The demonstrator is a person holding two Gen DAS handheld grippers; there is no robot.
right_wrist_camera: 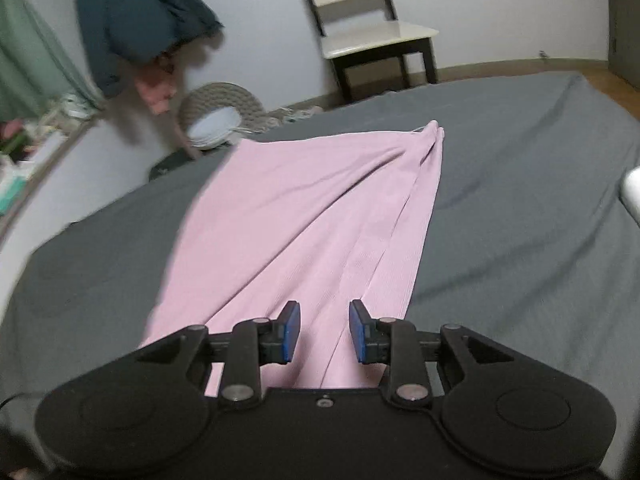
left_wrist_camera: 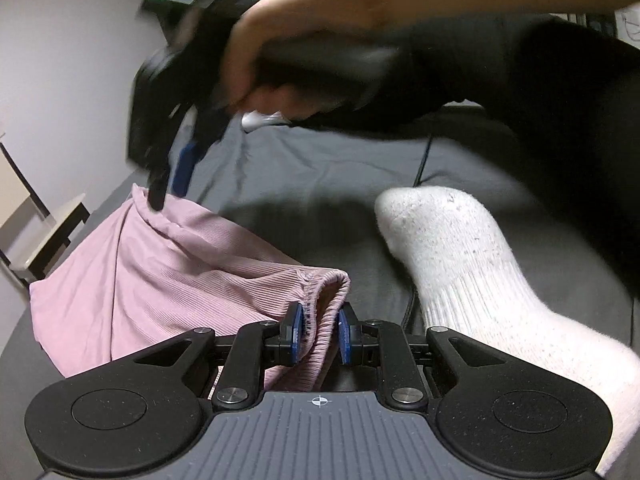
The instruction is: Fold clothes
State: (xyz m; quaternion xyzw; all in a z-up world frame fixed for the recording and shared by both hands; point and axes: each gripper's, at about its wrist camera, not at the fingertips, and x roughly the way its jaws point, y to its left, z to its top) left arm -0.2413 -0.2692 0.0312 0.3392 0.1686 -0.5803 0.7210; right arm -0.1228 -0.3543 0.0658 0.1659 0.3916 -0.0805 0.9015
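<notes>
The pink ribbed garment (right_wrist_camera: 304,216) lies spread on the grey bed (right_wrist_camera: 520,200). The left gripper (left_wrist_camera: 319,326) has its fingers clamped on the elastic hem, anchoring that corner. The right gripper (right_wrist_camera: 325,330) hovers over the fabric, fingers apart, seemingly poised to seize another edge.

Left wrist view: sits just behind the left hand-held gripper (left_wrist_camera: 319,330), low and close over the bed (left_wrist_camera: 328,184), facing the person's socked foot (left_wrist_camera: 452,248)
Right wrist view: higher above the bed, looking along it toward a chair (right_wrist_camera: 376,36) by the wall
Shared: pink garment (right_wrist_camera: 296,216) and grey bed cover
</notes>
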